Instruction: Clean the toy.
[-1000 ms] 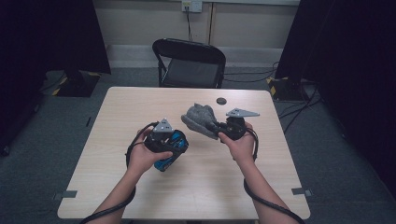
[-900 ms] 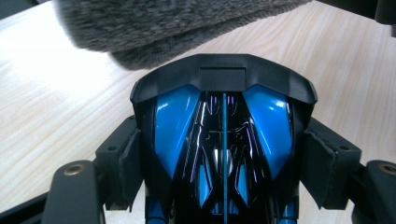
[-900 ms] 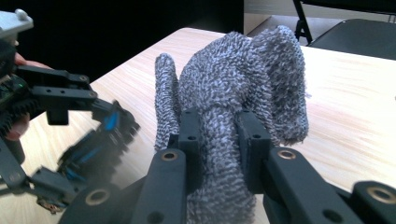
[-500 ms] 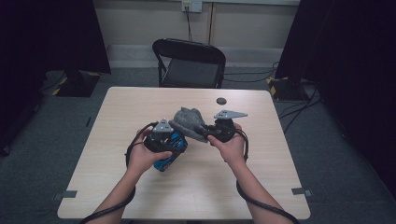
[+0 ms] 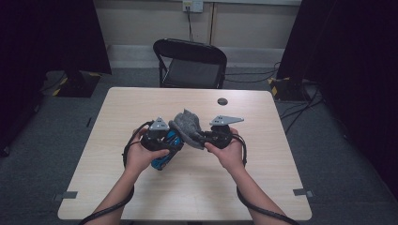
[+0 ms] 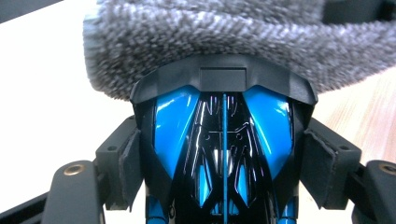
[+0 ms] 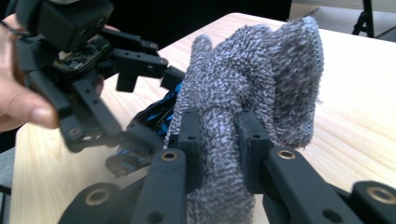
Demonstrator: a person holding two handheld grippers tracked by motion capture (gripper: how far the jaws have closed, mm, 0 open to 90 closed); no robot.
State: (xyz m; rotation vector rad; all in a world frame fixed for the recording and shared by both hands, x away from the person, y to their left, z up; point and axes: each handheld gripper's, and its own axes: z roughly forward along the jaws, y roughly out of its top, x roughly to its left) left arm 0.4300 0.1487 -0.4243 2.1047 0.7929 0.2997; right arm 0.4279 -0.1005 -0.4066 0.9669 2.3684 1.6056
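Observation:
A glossy blue and black toy car (image 6: 224, 154) sits between the pads (image 6: 130, 163) of my left gripper (image 6: 224, 161), which is shut on its sides. A grey terry cloth (image 6: 210, 42) lies across the car's far end. My right gripper (image 7: 219, 144) is shut on a bunched fold of that cloth (image 7: 261, 70). In the high view both hands meet above the middle of the table (image 5: 263, 187): left gripper (image 5: 174, 136) with the car (image 5: 163, 157), right gripper (image 5: 199, 138) with the cloth (image 5: 187, 124) pressed between them. The right gripper view also shows the left gripper (image 7: 93, 93) close by.
A small dark round object (image 5: 222, 101) lies on the table's far side. A black folding chair (image 5: 190, 63) stands behind the table. Cables (image 5: 300, 101) run over the floor at the right.
My right gripper has carried the grey cloth leftward until it meets the car in the left gripper. The left hand has stayed in place.

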